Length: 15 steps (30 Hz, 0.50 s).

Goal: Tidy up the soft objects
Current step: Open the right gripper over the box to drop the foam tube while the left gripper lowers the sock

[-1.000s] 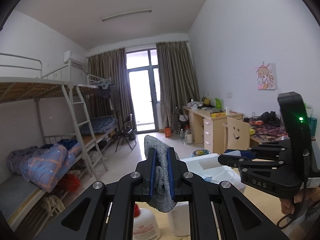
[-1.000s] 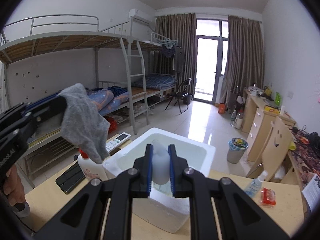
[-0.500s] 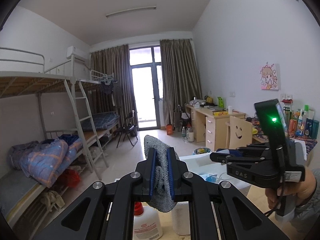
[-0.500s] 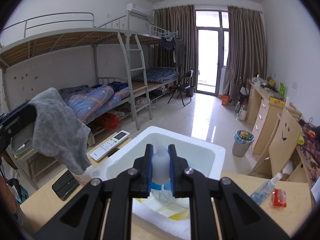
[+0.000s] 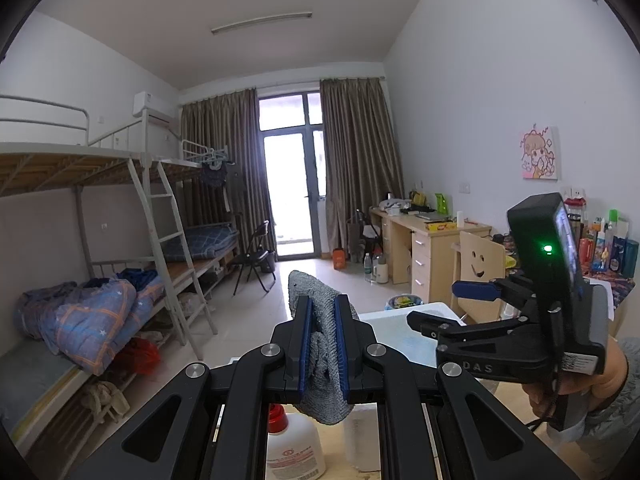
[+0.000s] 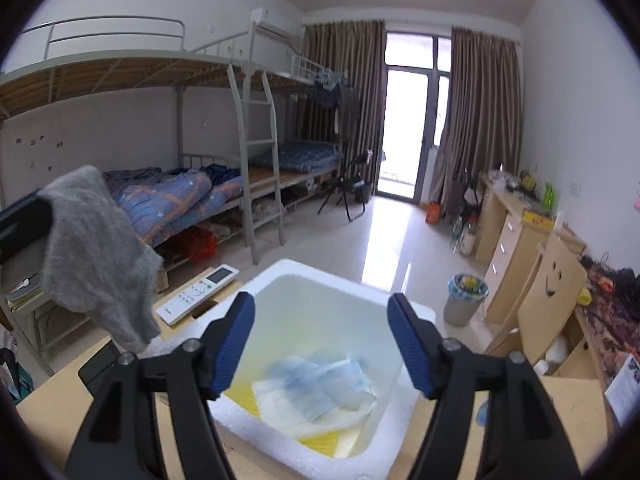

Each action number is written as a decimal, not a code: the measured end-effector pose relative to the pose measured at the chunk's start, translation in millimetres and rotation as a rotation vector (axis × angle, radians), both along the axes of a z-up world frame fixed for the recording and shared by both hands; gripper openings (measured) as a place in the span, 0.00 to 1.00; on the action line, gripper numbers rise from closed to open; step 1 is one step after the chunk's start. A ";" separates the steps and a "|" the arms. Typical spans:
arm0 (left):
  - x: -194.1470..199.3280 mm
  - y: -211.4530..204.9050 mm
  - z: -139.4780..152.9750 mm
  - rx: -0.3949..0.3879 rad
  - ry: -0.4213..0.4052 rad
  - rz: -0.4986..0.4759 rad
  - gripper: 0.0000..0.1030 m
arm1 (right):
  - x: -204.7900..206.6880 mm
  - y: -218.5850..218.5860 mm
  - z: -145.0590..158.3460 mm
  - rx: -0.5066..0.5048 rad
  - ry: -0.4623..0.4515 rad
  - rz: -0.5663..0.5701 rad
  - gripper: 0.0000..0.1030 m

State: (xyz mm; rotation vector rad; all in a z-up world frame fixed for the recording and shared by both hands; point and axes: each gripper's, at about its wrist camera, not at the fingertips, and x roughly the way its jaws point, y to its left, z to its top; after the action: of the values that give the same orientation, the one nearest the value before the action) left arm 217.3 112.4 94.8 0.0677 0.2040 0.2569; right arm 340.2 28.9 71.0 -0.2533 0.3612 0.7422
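Note:
My left gripper point(image 5: 322, 346) is shut on a grey knitted cloth point(image 5: 320, 356) and holds it in the air above the desk. The cloth also shows in the right wrist view point(image 6: 96, 252), hanging to the left of the box. My right gripper point(image 6: 322, 344) is open and empty, just above a white foam box point(image 6: 416, 312). A light blue and white soft packet point(image 6: 320, 380) lies inside the box on something yellow. In the left wrist view the right gripper point(image 5: 460, 304) is at the right, over the box point(image 5: 384, 320).
A white remote control point(image 6: 196, 294) and a dark phone point(image 6: 98, 364) lie on the wooden desk point(image 6: 48, 420) left of the box. A white bottle with a red cap point(image 5: 292, 448) stands below the left gripper. Bunk beds, chairs and desks fill the room behind.
My right gripper has opened and let go of the soft packet, which now lies in the box. The left gripper still holds the grey cloth.

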 end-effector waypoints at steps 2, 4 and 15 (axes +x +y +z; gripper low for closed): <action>-2.1 0.2 -0.5 -0.004 -0.001 -0.005 0.12 | -3.3 0.2 0.8 -0.007 -0.006 0.006 0.71; -2.9 -0.8 0.8 -0.004 -0.005 -0.008 0.12 | -3.3 1.0 0.7 -0.014 -0.005 0.007 0.71; -1.7 -3.5 5.4 0.004 -0.019 -0.039 0.12 | -4.7 -12.5 2.1 -0.014 -0.006 -0.004 0.72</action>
State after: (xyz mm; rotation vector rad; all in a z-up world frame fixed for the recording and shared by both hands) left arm 215.6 108.9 100.2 0.0728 0.1837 0.2193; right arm 335.5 16.4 73.0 -0.2684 0.3609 0.7348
